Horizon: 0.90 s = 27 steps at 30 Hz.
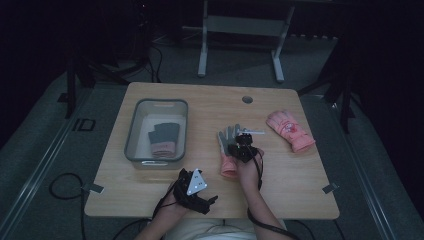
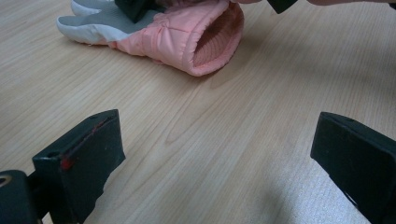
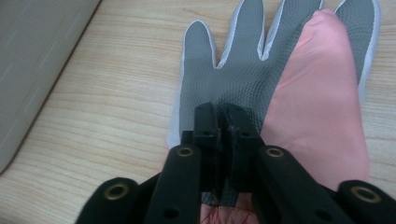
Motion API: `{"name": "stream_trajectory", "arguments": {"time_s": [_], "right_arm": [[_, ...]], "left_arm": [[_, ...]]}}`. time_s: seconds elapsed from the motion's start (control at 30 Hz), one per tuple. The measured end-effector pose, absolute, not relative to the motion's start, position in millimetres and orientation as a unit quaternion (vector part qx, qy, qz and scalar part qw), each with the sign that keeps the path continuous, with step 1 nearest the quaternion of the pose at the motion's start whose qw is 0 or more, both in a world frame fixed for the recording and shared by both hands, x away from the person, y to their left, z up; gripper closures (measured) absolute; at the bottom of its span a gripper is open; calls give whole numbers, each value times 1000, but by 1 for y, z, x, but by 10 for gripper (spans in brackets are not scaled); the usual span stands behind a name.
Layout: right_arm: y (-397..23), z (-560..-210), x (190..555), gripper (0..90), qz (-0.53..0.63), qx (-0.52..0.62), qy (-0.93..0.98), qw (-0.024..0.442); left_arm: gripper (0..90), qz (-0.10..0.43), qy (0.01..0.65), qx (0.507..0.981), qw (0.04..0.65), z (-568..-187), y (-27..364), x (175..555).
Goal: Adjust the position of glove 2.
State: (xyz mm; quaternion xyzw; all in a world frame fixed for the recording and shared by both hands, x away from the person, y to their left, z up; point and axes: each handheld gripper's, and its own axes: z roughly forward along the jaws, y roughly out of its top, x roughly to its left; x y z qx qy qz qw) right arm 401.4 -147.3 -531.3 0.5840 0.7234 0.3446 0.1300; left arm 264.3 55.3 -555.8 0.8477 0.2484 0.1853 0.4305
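Dim room; grey carpet floor, metal frame legs, prob. a desk, beyond wooden table; cables on floor.

Right claw pinching grey-palmed pink glove, wooden table

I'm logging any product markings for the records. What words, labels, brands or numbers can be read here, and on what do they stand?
No readable text in these views.
The pink glove at the table's right carries a small pale mark on its back, too small and blurred to read.
The grey-palmed glove under the right gripper, the bin and the glove inside it show no lettering.
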Motion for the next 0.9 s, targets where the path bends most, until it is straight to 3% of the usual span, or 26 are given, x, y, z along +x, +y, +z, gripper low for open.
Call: {"name": "stream_trajectory", "arguments": {"time_s": [0.2,0.4,0.5,0.9], "right_arm": [[-147,-514,394,711,369,568,722,138],[-163,-489,389,678,408,529,729,147],[-186,-475,391,633,424,493,742,164],[-298,-462,413,662,384,439,768,265]], "left_arm": [[19,182,248,847,433,-556,56,265],[19,179,246,847,436,-557,58,265],[19,179,245,848,435,-557,57,266],[19,178,246,849,433,-558,55,265]]}}
